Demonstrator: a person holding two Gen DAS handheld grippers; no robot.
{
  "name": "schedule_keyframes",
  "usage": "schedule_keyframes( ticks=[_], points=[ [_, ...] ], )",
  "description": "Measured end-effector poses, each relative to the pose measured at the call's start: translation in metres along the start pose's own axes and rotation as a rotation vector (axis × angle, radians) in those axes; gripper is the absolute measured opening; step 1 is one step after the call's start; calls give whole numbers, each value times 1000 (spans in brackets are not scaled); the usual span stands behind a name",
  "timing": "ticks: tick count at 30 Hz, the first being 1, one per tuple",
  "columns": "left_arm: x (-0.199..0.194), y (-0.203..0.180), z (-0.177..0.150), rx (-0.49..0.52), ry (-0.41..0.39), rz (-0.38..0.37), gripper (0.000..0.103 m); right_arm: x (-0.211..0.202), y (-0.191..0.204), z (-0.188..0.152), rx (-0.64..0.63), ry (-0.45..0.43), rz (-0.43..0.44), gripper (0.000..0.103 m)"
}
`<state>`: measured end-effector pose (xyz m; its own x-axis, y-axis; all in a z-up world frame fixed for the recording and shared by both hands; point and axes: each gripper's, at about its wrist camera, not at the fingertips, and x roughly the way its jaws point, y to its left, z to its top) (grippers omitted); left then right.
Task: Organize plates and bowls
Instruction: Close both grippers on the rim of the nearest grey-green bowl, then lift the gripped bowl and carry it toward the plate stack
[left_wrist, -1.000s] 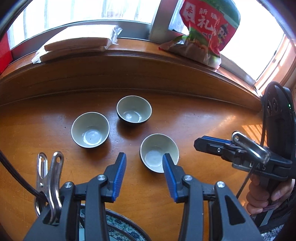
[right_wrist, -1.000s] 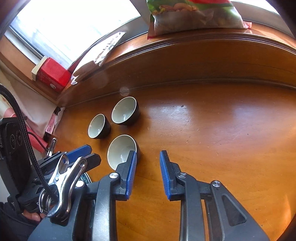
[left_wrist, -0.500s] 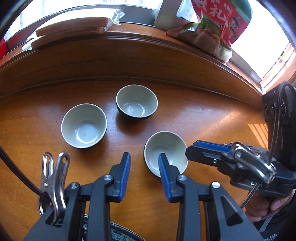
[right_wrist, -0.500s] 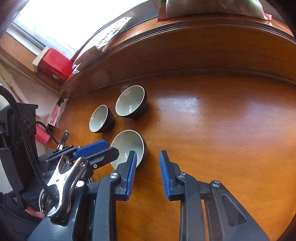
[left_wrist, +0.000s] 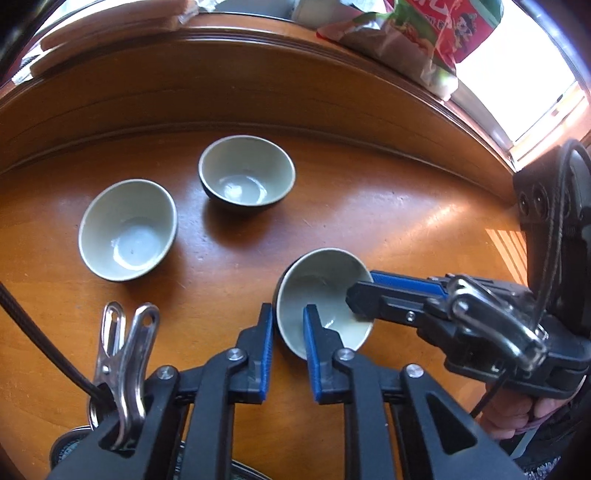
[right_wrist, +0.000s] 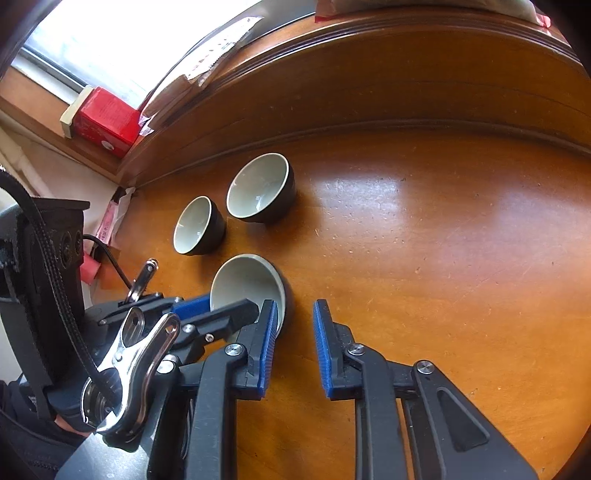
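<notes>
Polished orange-brown wooden bench (left_wrist: 388, 221), glossy, fine scratches, bright window glare on the right. Raised wooden ledge along the far edge, under a window. On the ledge: red-and-green snack bag (left_wrist: 424, 33), wrapped flat packets (right_wrist: 207, 62), small red box (right_wrist: 105, 120).

Three small bowls, pale inside, dark outside. Far bowl (left_wrist: 246, 172) and left bowl (left_wrist: 127, 229) stand upright, apart from each other. Near bowl (left_wrist: 321, 295) is tipped, its rim raised on one side.

Left claw (left_wrist: 287, 334): nearly closed, one blue pad outside the near bowl's rim, the other inside, pinching the wall. Jaws have just been closing, with the rim between them.

Right claw (right_wrist: 294, 332): narrow gap, jaws have just been closing a little. In its own view the pads show only bare bench between them, the bowl just left of the left pad. From the left view its tip reaches over the bowl's far rim; contact cannot be told.

Since a second ago: the near bowl stood flat and free; both claws have come down to it, the left gap much narrower.

Patterned plate edge (left_wrist: 243, 470) at the bottom of the left view.
</notes>
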<state>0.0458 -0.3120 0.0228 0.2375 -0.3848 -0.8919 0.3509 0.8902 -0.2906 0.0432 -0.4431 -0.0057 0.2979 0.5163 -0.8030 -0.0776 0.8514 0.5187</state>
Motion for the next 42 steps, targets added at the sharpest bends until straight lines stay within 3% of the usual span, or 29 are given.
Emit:
schedule_keyframes(
  ticks=[5,14,23,35,39,42],
  points=[
    [5,-10,-2,28,32,-50,14,2,-2,-3,20,26,-18,9],
    [10,-23,-12,51,133,-125,15,-9,0,-20,46,68,-75,9],
    [10,-43,-38,59,190,-128,17,-26,1,-54,67,115,-99,9],
    [-8,-35,-61,6,91,-46,19,-38,7,-77,62,109,-105,7],
    [-27,-35,-66,0,-26,-78,12,-38,0,-79,97,112,-90,7],
    [-26,-33,-65,-21,-55,-63,6,-36,-4,-77,117,116,-88,7]
  ],
)
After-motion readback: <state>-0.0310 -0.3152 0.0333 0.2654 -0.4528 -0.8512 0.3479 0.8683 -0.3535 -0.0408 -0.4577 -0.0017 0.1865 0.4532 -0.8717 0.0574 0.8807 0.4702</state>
